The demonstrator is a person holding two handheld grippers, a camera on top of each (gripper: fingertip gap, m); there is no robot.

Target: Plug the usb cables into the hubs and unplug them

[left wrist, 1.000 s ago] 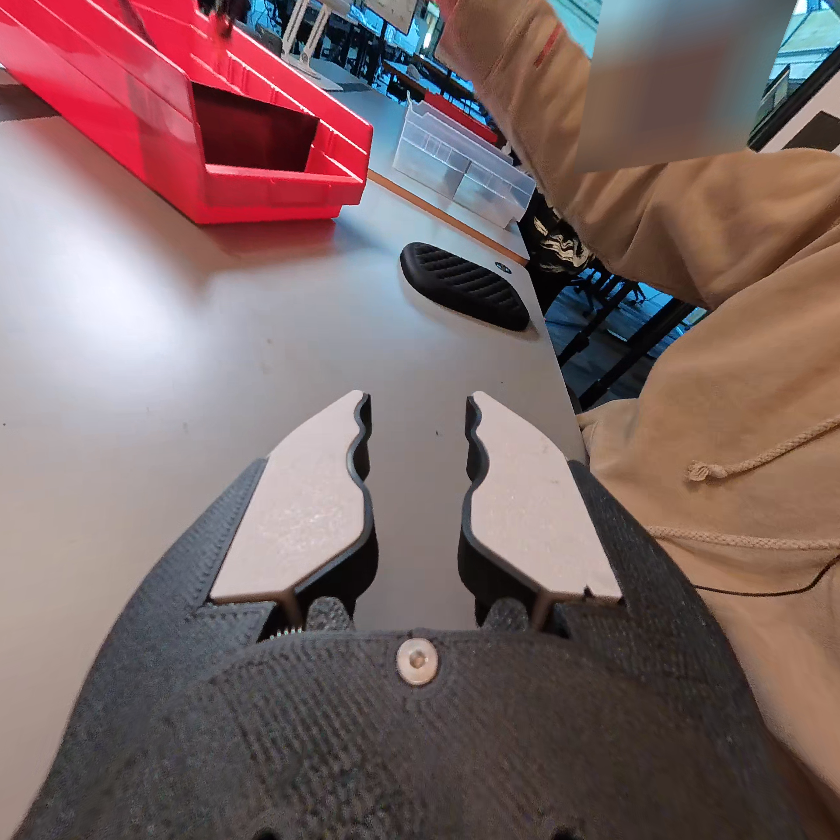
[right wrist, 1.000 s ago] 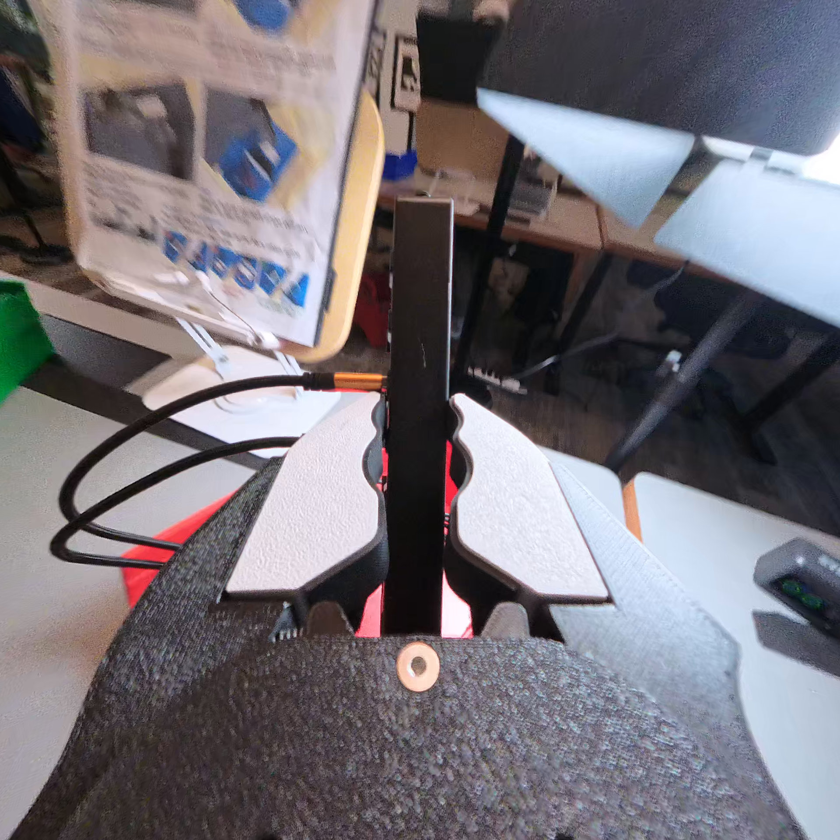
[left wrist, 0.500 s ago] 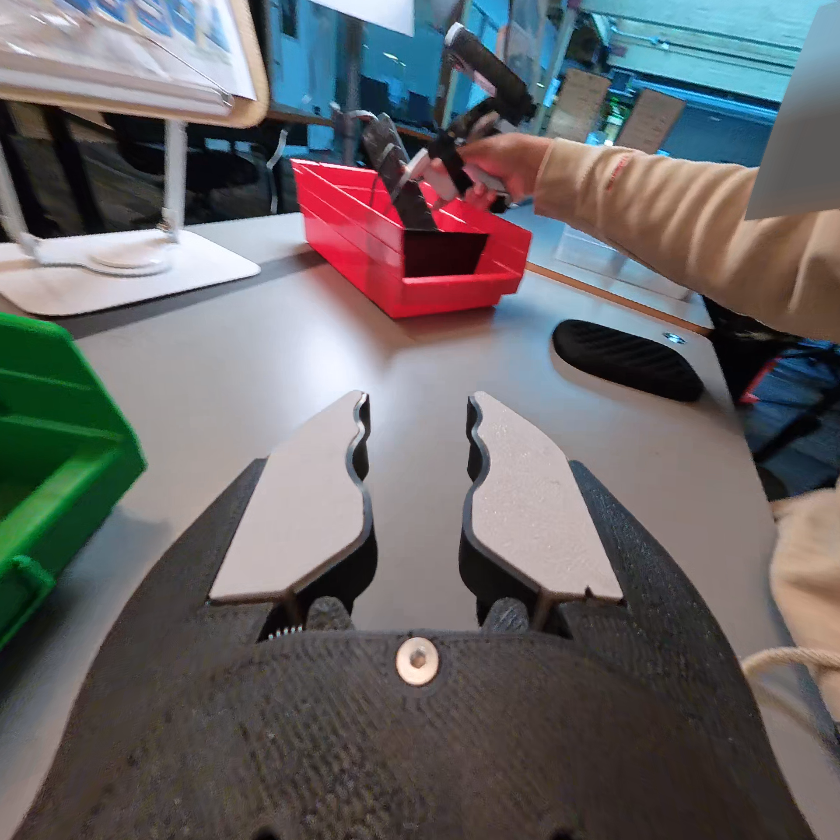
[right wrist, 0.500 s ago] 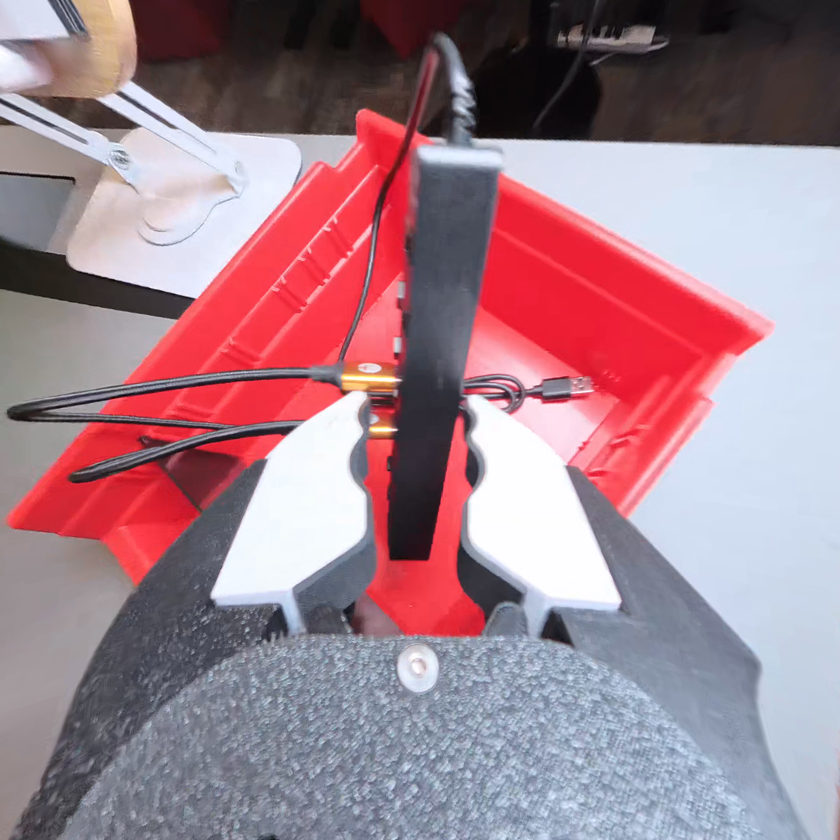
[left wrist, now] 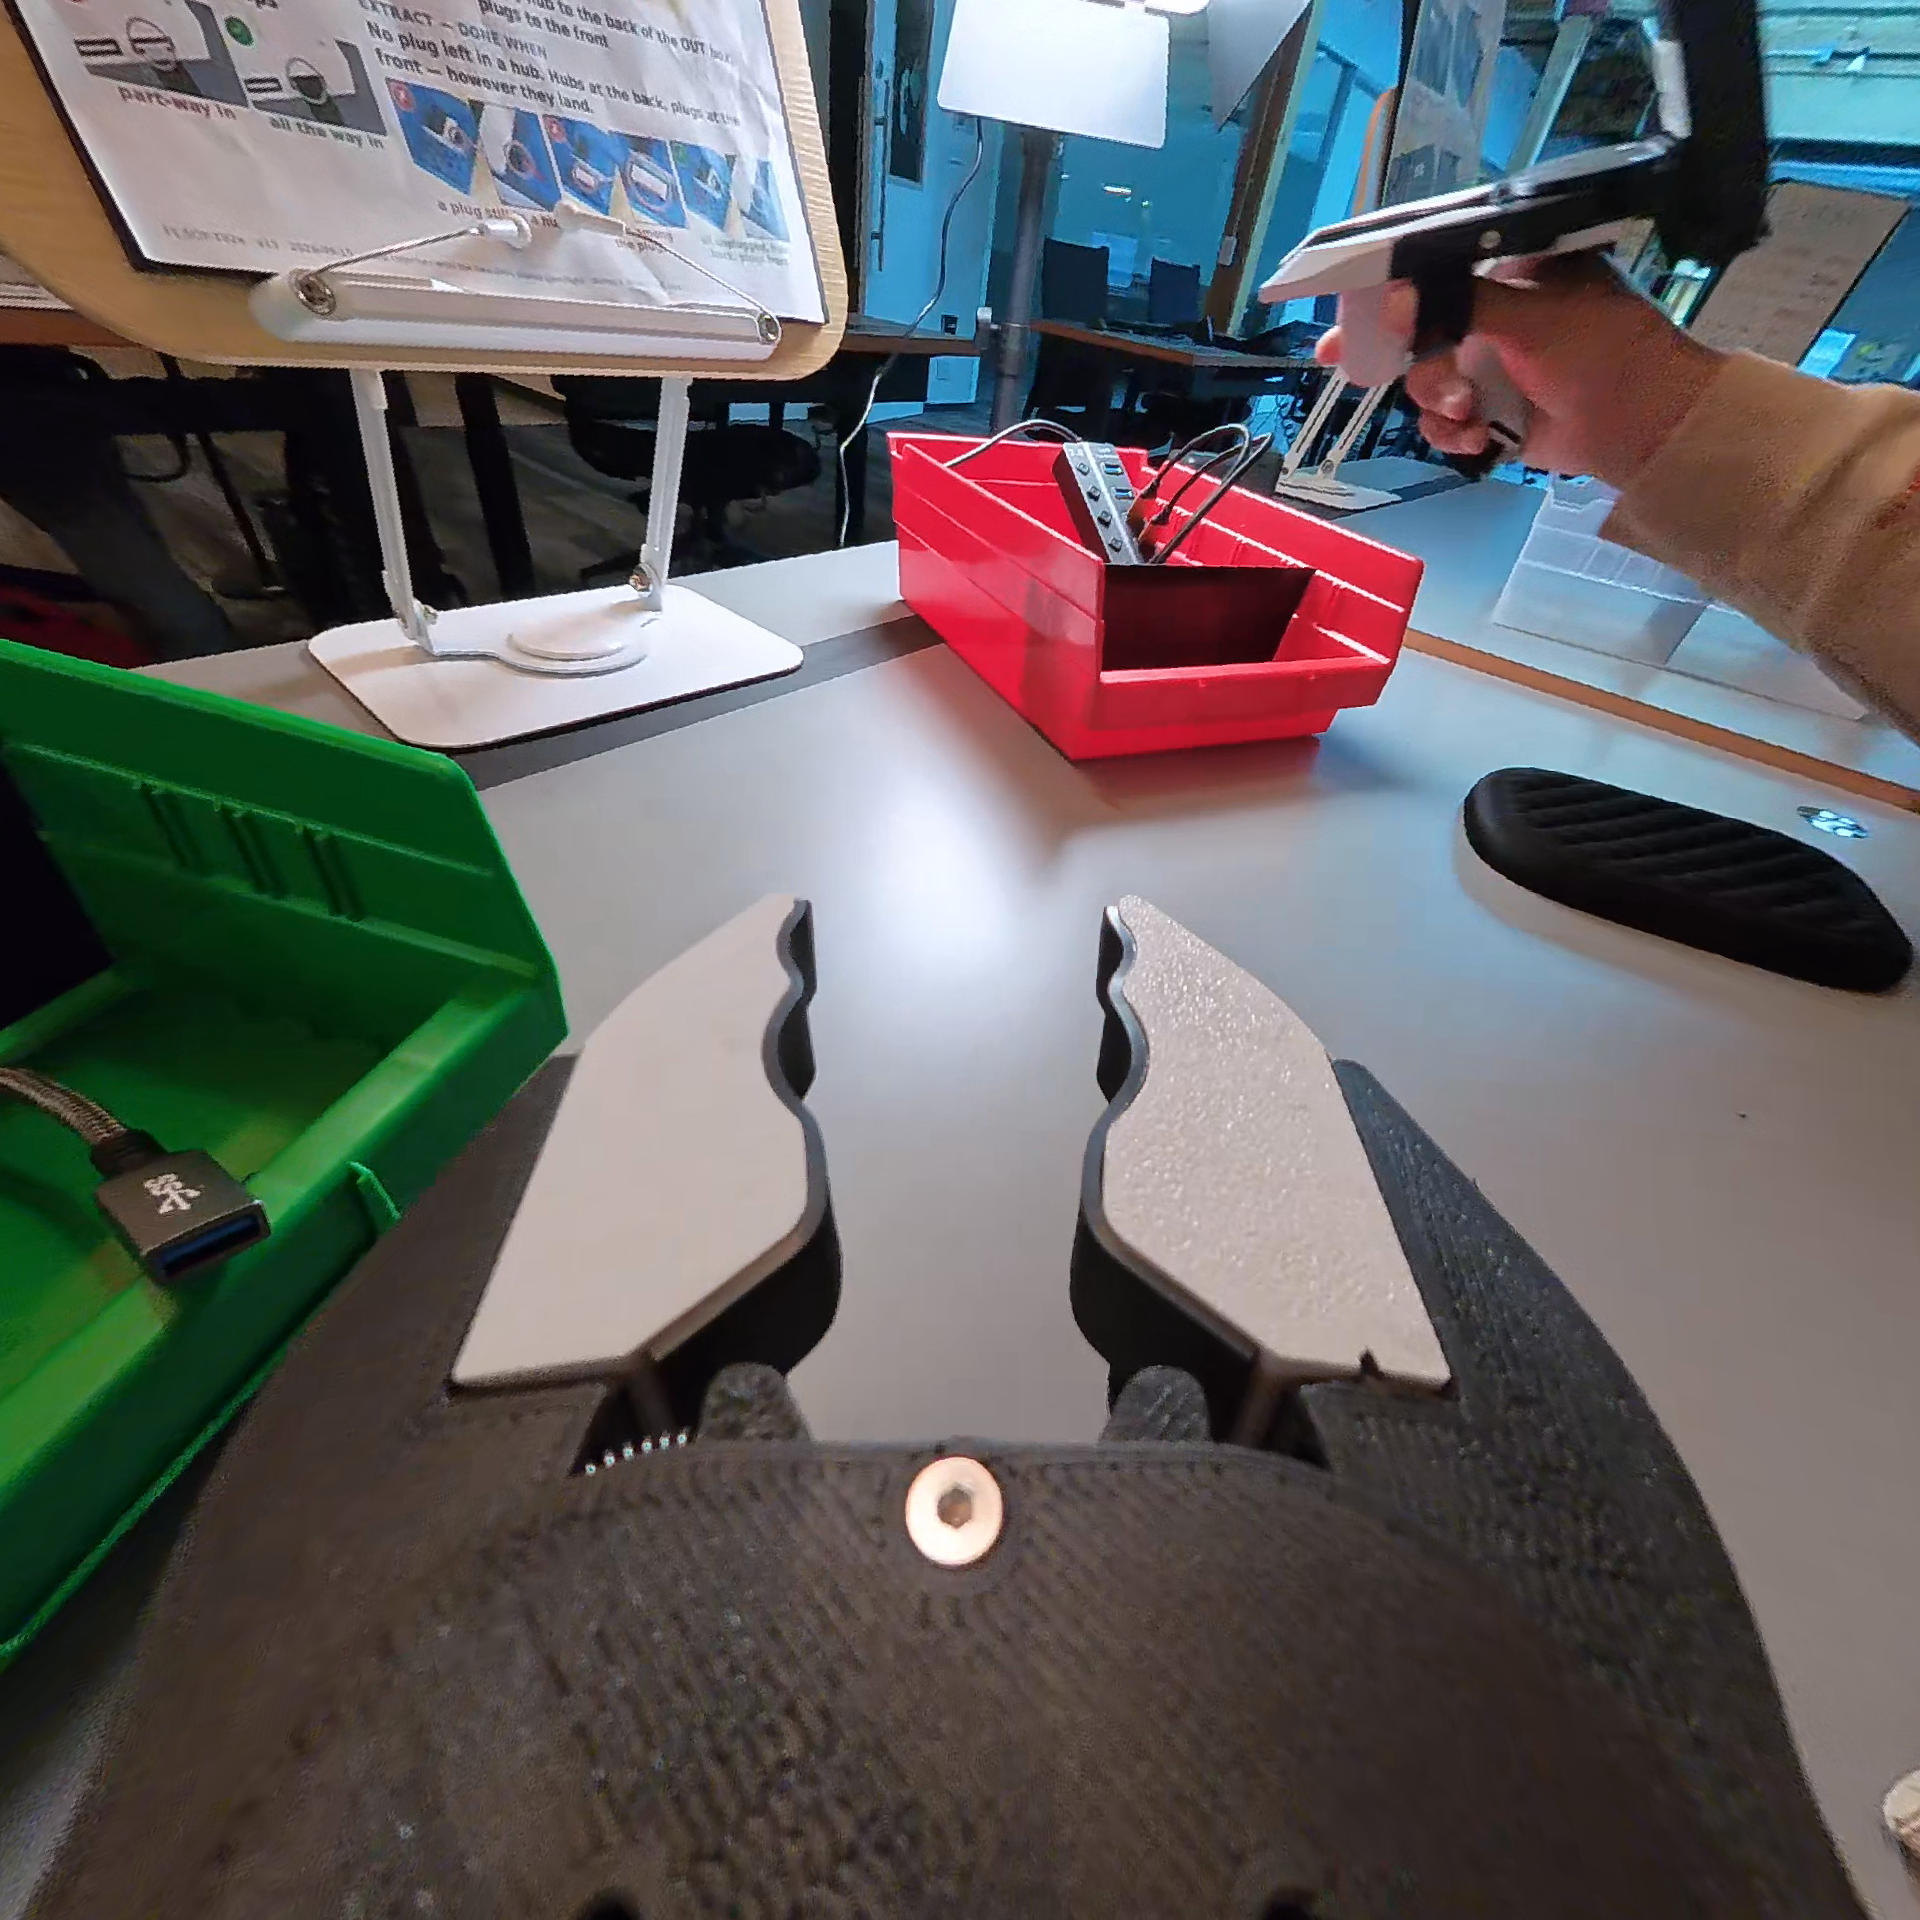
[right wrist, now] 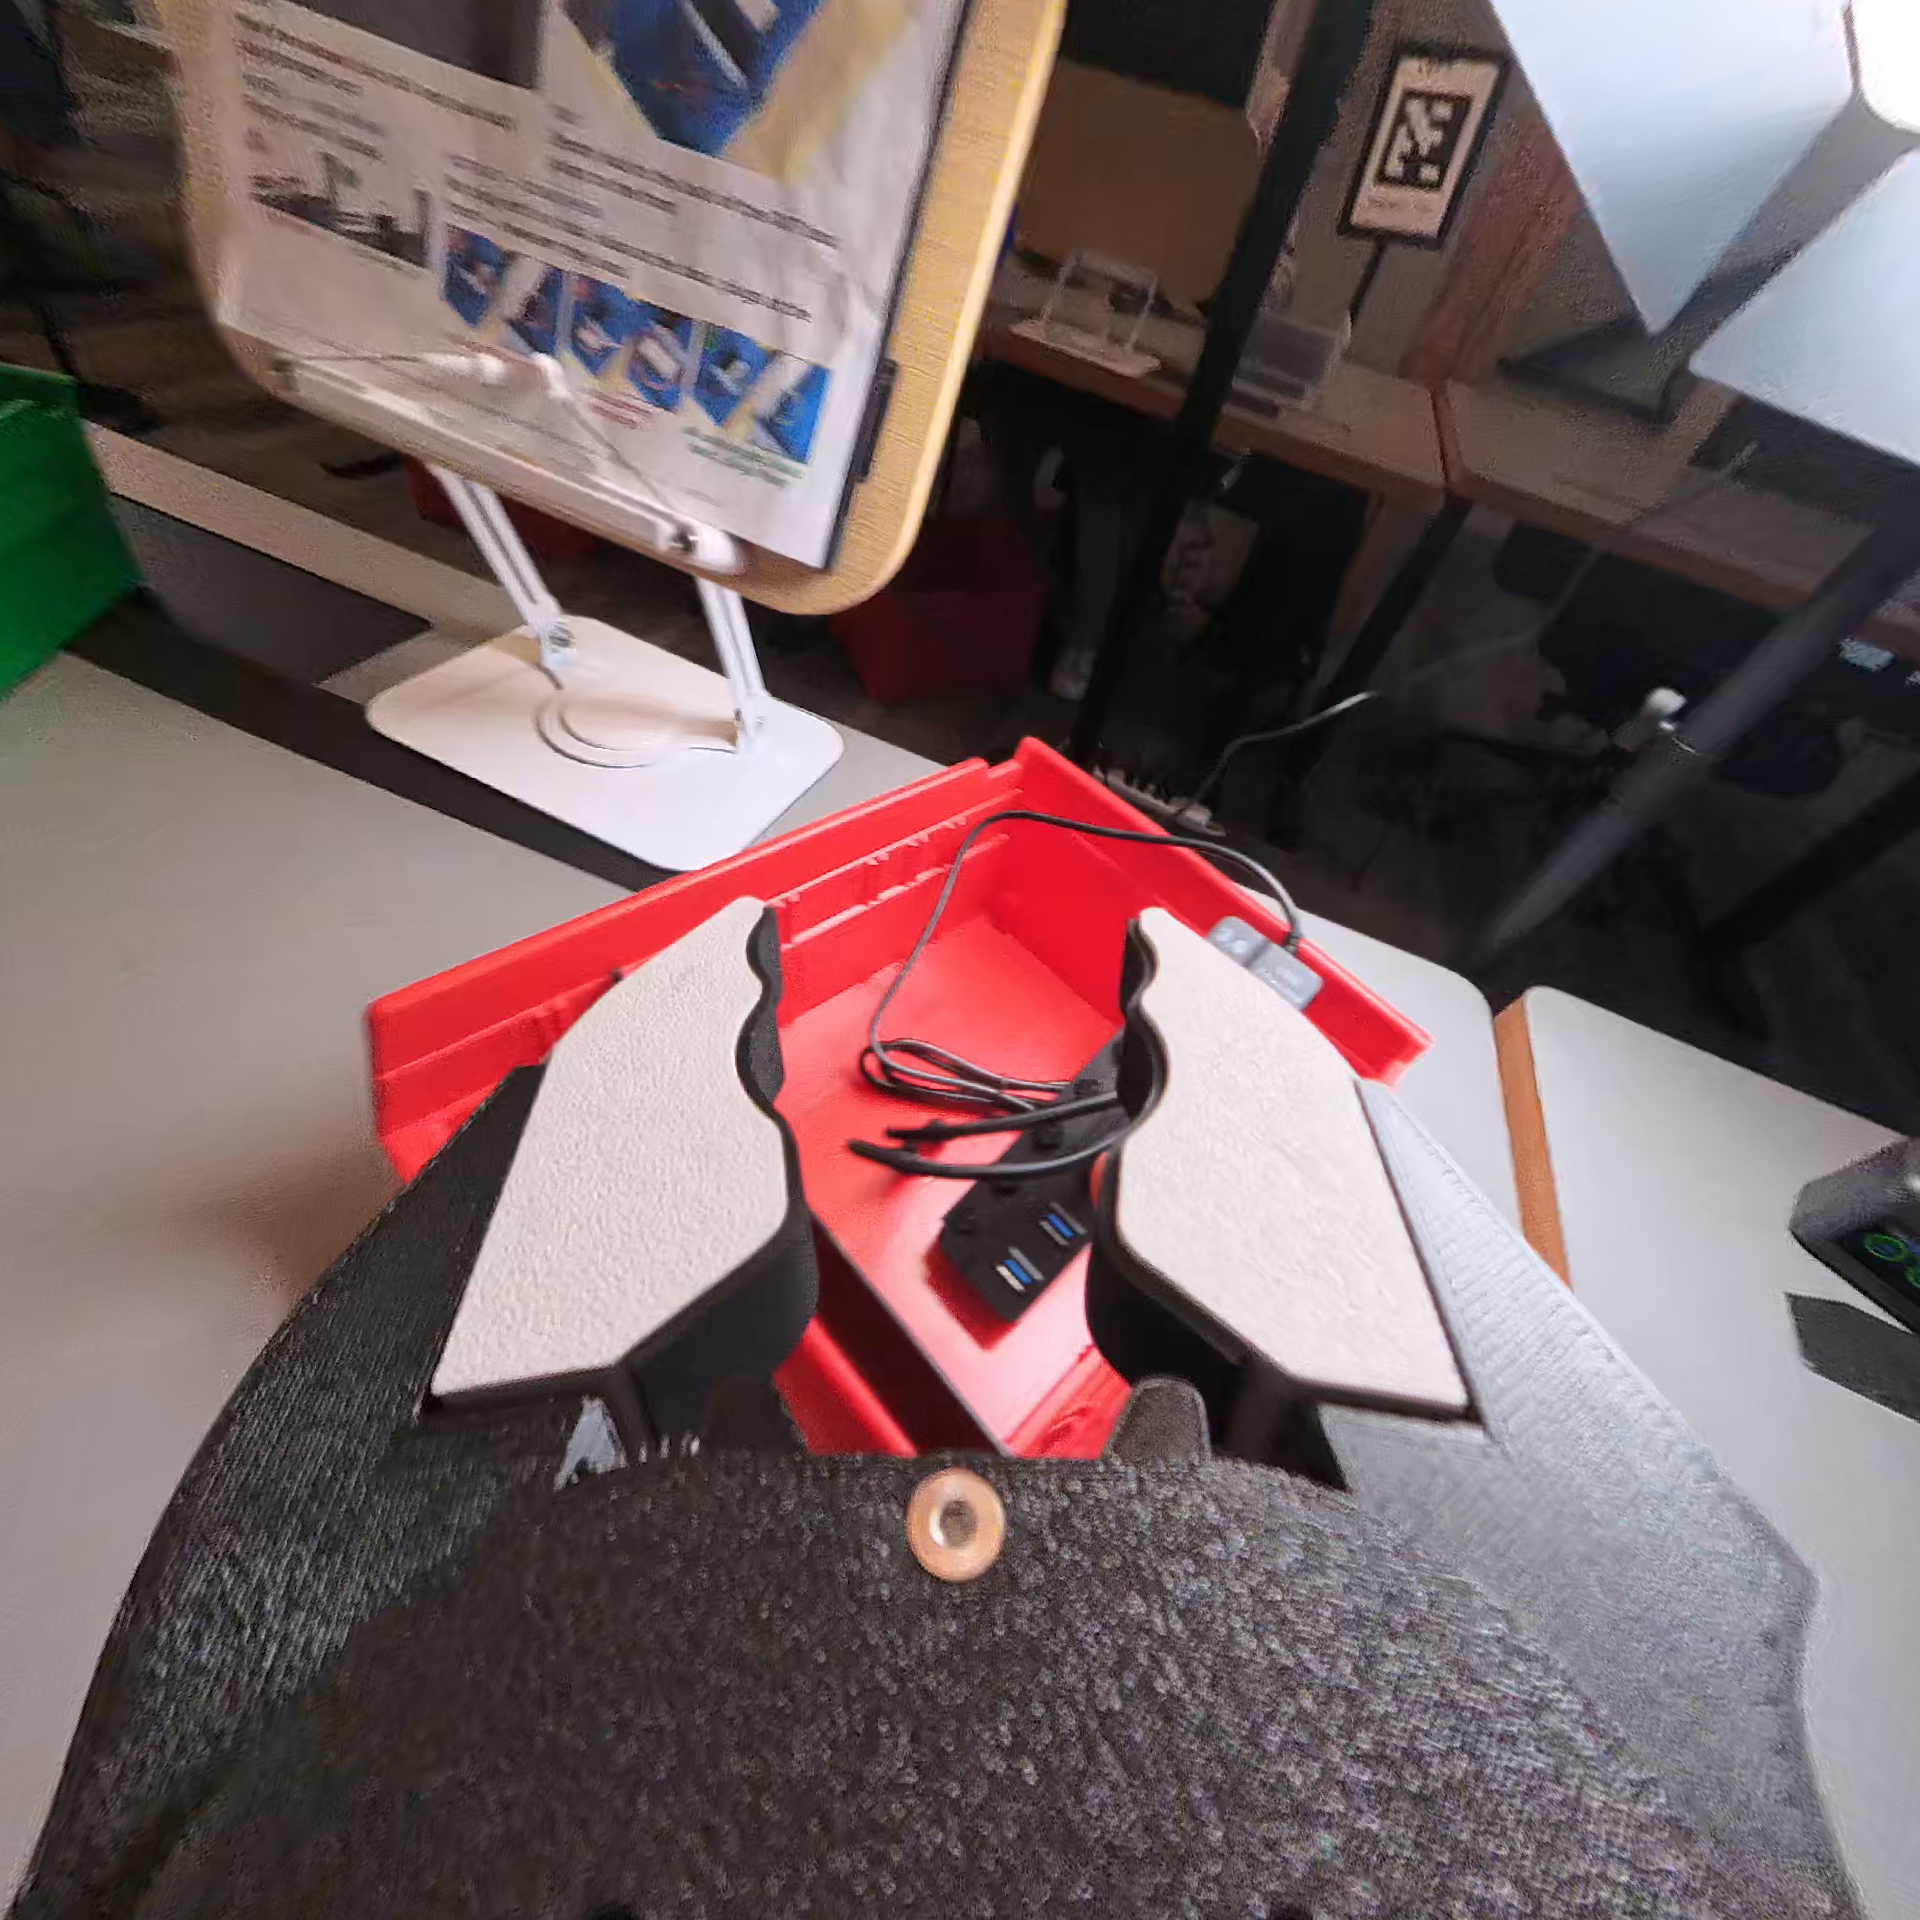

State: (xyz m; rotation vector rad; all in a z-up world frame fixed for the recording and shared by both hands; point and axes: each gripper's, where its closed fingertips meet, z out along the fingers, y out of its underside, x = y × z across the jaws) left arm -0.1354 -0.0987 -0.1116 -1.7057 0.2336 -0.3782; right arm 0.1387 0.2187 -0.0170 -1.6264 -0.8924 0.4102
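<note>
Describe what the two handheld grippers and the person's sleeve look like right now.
Both the left gripper and the right gripper share one design: a black, coarse-textured printed body, two pale grey flat fingers with wavy black inner edges, and a round silver screw at the centre. The sleeve is beige fabric.

A grey table [left wrist: 1039, 831] carries a red bin [left wrist: 1195, 665], green bin [left wrist: 260, 883], white stand base [left wrist: 561, 665] and black ribbed pad [left wrist: 1683, 878].
</note>
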